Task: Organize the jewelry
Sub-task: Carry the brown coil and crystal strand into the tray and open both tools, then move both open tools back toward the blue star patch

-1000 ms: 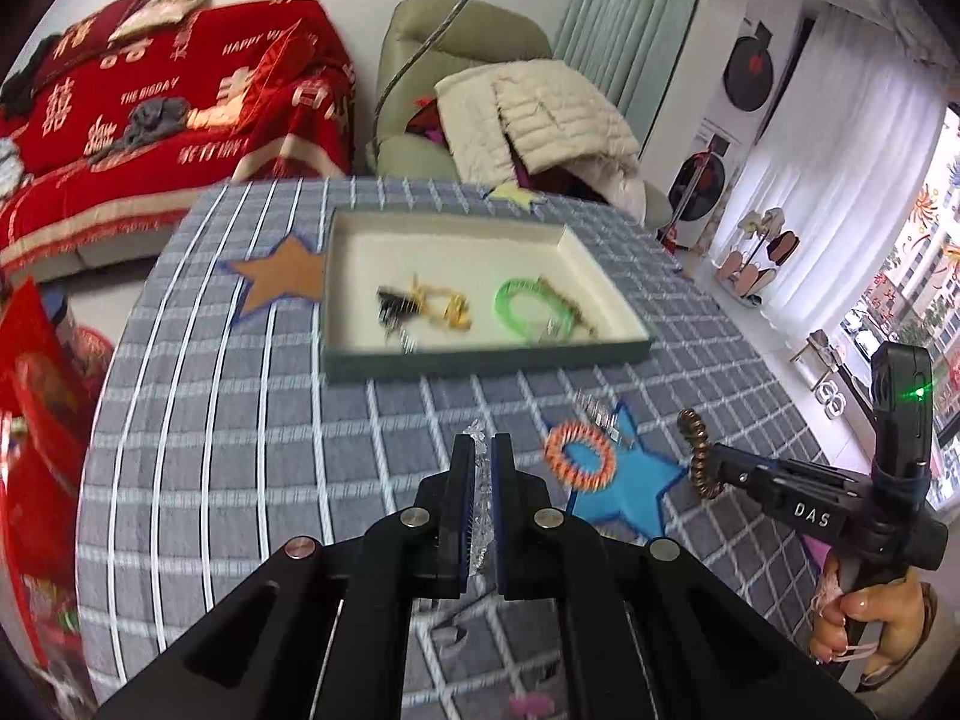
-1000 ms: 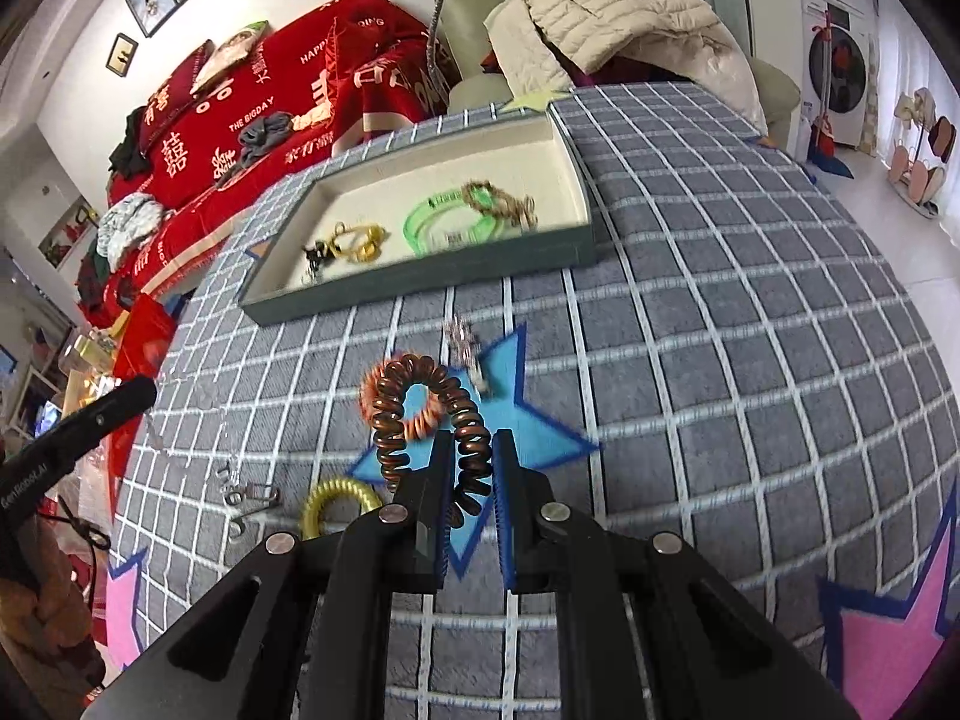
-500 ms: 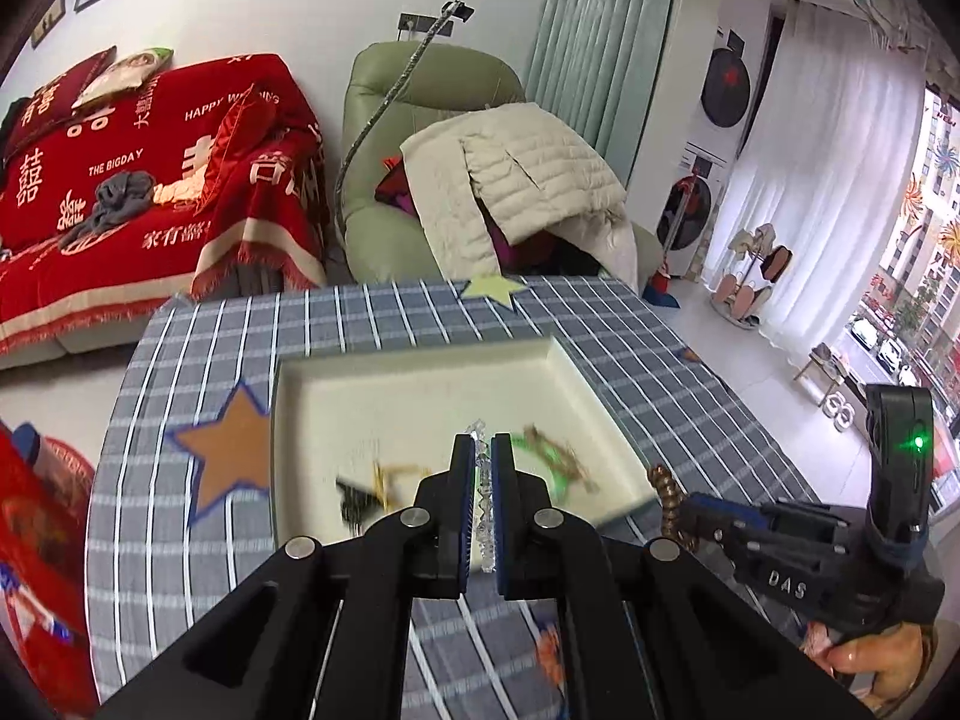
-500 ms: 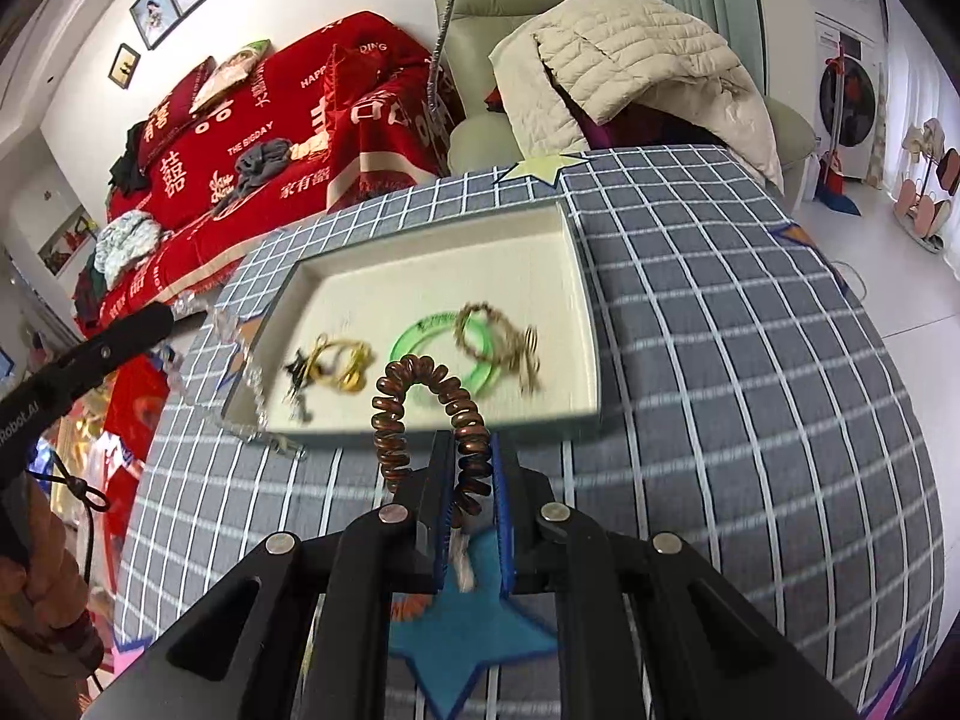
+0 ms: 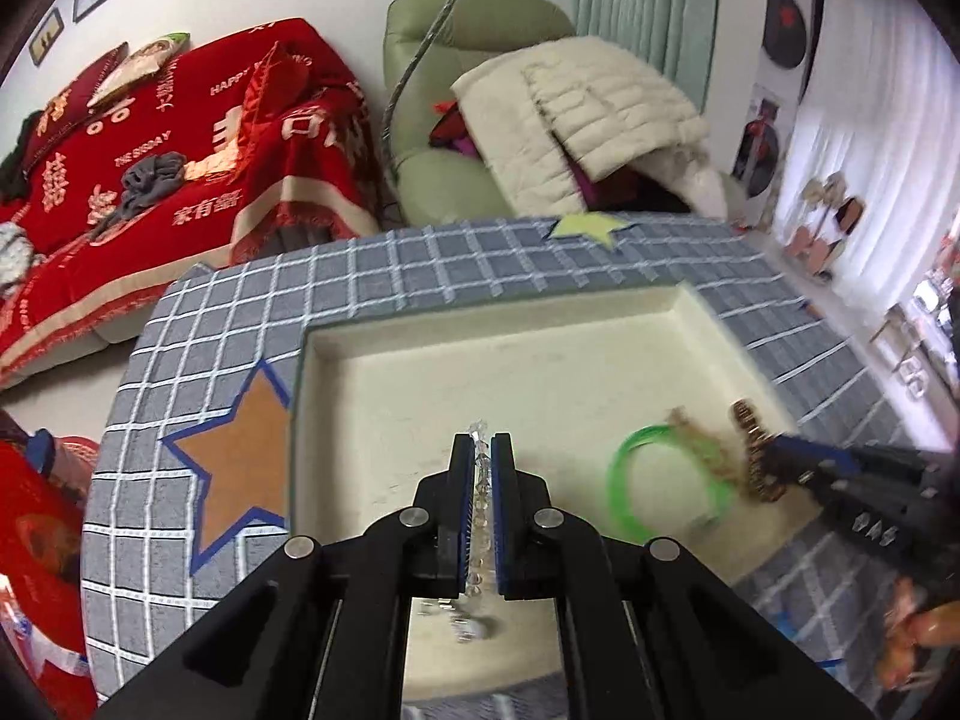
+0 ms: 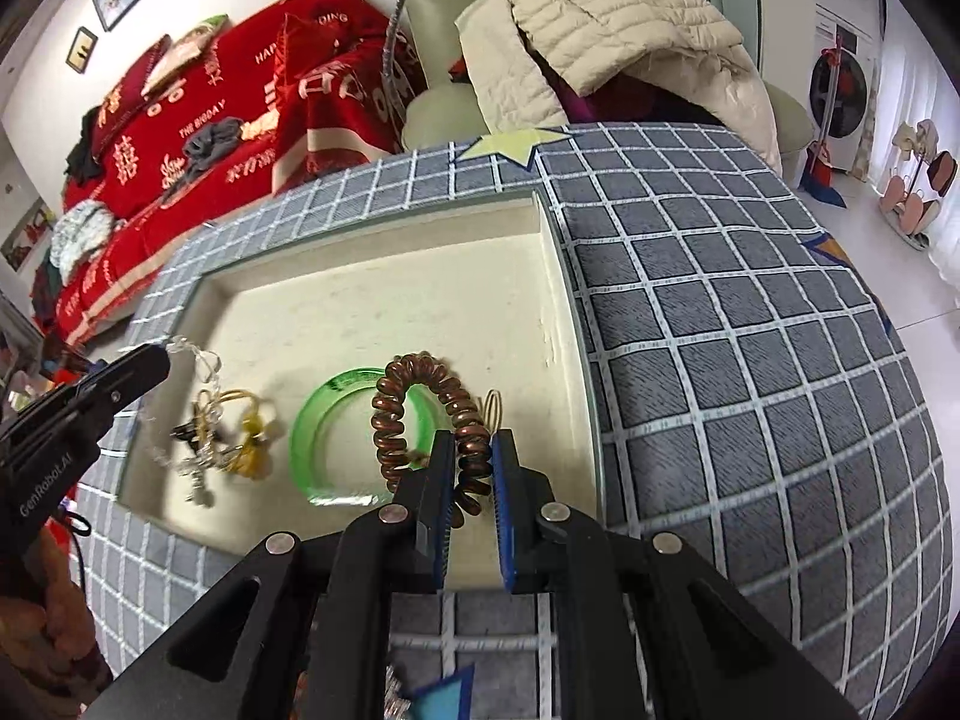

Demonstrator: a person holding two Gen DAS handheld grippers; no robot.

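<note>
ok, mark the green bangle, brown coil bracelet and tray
green bangle (image 6: 306, 429), right wrist view, left side of the ring
brown coil bracelet (image 6: 414, 369), right wrist view, top of the loop
tray (image 6: 555, 276), right wrist view, right inner wall

The left gripper (image 6: 84, 414) has "GenRobot.AI" printed down its side. The red blanket (image 6: 240, 90) says "THE BIGDAY", plus some Chinese characters.
</note>
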